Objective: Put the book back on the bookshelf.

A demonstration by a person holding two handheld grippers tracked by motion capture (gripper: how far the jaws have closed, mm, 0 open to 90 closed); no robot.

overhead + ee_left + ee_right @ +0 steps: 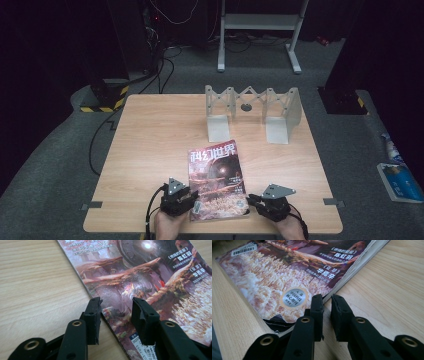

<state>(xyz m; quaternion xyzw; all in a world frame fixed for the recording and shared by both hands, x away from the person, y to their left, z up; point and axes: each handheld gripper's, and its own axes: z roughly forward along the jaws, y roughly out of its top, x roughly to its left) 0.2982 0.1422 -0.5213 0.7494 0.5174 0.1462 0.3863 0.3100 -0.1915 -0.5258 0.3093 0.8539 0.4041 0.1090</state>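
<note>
Glossy flat magazine (217, 181) on grained wooden table (150, 145); corner seemingly frayed.

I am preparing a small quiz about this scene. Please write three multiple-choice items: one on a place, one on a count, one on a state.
1. Where does the magazine lie?
A. near table edge, between both grippers
B. inside the grey rack
C. on the floor

2. How many grey upright panels does the rack have?
A. one
B. two
C. five

3. How is the left gripper?
A. shut tight on a cup
B. open, jaws astride the magazine's edge
C. lifted far above the table

Answers: 1 A, it lies flat between the left gripper and the right gripper; 2 B, two panels stand joined by lattice; 3 B, a gap shows between jaws.
</note>
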